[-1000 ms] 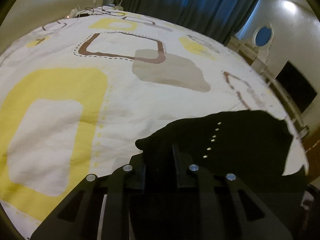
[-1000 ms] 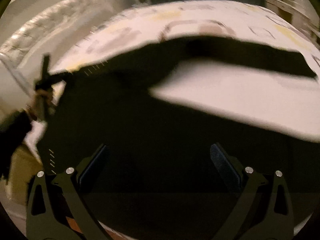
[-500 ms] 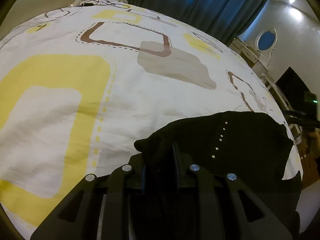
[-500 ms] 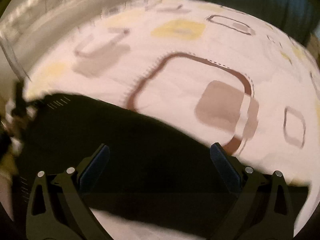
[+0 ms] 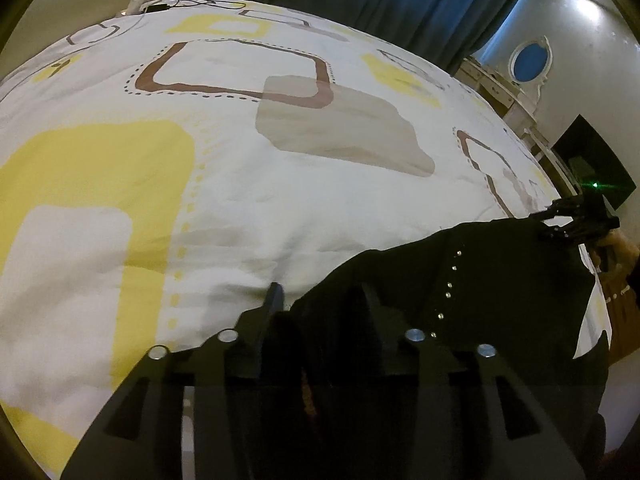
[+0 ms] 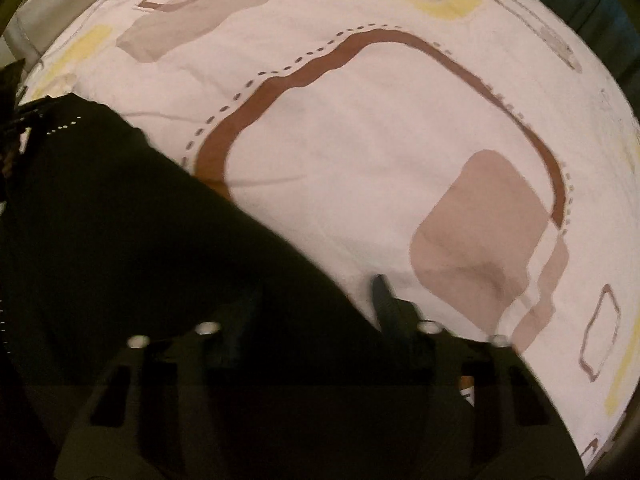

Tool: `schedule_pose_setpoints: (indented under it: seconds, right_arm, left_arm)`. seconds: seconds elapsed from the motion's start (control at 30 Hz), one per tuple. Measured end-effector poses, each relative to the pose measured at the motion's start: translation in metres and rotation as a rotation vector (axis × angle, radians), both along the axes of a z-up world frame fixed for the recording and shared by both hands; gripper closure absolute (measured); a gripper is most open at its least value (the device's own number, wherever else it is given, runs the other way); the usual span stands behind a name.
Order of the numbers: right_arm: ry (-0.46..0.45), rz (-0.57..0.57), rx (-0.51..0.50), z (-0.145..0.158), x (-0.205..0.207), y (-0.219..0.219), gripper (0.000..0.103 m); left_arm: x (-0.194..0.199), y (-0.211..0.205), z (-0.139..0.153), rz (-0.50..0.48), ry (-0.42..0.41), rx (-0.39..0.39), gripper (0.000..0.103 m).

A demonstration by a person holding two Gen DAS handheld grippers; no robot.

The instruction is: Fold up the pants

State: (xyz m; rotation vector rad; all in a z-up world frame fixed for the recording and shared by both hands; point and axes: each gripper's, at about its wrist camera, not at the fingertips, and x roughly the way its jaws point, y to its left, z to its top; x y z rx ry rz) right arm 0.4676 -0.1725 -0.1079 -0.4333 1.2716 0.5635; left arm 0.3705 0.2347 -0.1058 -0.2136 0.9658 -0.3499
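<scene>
Black pants (image 5: 480,280) with a row of small studs lie on the patterned bed cover (image 5: 240,200). My left gripper (image 5: 320,300) sits at their near corner. Its jaws are opening, and the cloth lies loose between them with the left finger (image 5: 274,300) clear of it. In the right wrist view the pants (image 6: 120,220) fill the lower left. My right gripper (image 6: 314,300) points down at their edge, jaws closing with a gap still showing and the cloth's edge between them. The right gripper (image 5: 576,220) also shows at the pants' far end in the left wrist view.
The bed cover (image 6: 360,160) spreads wide beyond the pants. Cables and a charger (image 5: 180,0) lie at the far edge. Dark blue curtains (image 5: 380,0) hang behind. A white dresser with an oval mirror (image 5: 528,64) and a dark screen (image 5: 592,160) stand on the right.
My left jaws, shut on the pants' corner before, have parted. My right gripper swept across the pants to their edge, tipped downward, and its wide jaws have narrowed.
</scene>
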Motion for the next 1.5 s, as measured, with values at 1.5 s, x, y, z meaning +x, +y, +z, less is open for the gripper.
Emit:
schedule_pose_setpoints:
  seconds: [1.5]
  right_arm:
    - [-0.591, -0.256, 0.094, 0.032, -0.412, -0.022, 0.090]
  left_arm:
    - [-0.269, 0.004, 0.055, -0.094, -0.133, -0.238, 0.088]
